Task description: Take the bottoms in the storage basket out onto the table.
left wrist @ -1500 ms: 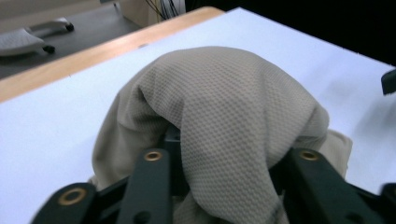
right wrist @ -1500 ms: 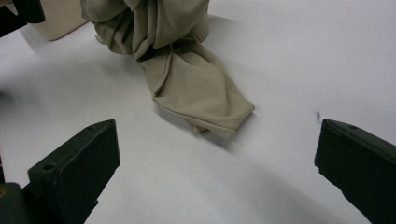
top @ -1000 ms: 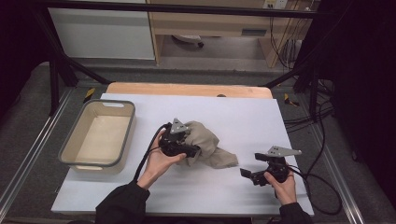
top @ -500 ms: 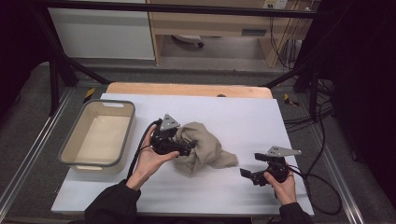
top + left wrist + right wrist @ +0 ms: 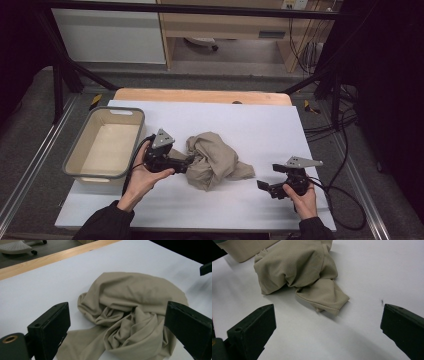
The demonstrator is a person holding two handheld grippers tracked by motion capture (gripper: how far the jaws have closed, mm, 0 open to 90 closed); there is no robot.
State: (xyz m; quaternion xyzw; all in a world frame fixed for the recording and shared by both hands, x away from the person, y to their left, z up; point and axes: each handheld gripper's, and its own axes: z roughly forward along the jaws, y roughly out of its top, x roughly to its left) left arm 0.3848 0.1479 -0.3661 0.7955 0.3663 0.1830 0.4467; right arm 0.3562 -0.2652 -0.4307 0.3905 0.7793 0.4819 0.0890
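The left gripper (image 5: 189, 161) has its jaws standing wide, they have just been opening, and nothing is pressed between them; it sits at the left side of the beige cloth (image 5: 215, 160), with the tips just at the edge of the heap. In the left gripper view the cloth (image 5: 130, 317) lies ahead, between the lines of the two jaws, and a flat flap of it reaches down toward the bottom of that view, near the inner side of the left jaw, but the pads do not press it. The step in hand, as I judge it, is to find a new hold on the crumpled cloth. To do it well, the left gripper should go for one clear edge or corner, not for the thick knot of folds in the middle, and it should close only when a single layer is between the pads. The cloth is bunched near the middle of the white surface (image 5: 250, 125), closer to the front edge than to the back one, with the grey bin (image 5: 75, 160) well apart at the left edge. The right gripper (image 5: 260, 186) is near the front right corner, also wide open and empty, and in the right gripper view the nearest folded corner of the cloth (image 5: 322, 297) lies ahead, between the jaw lines, not touching them.
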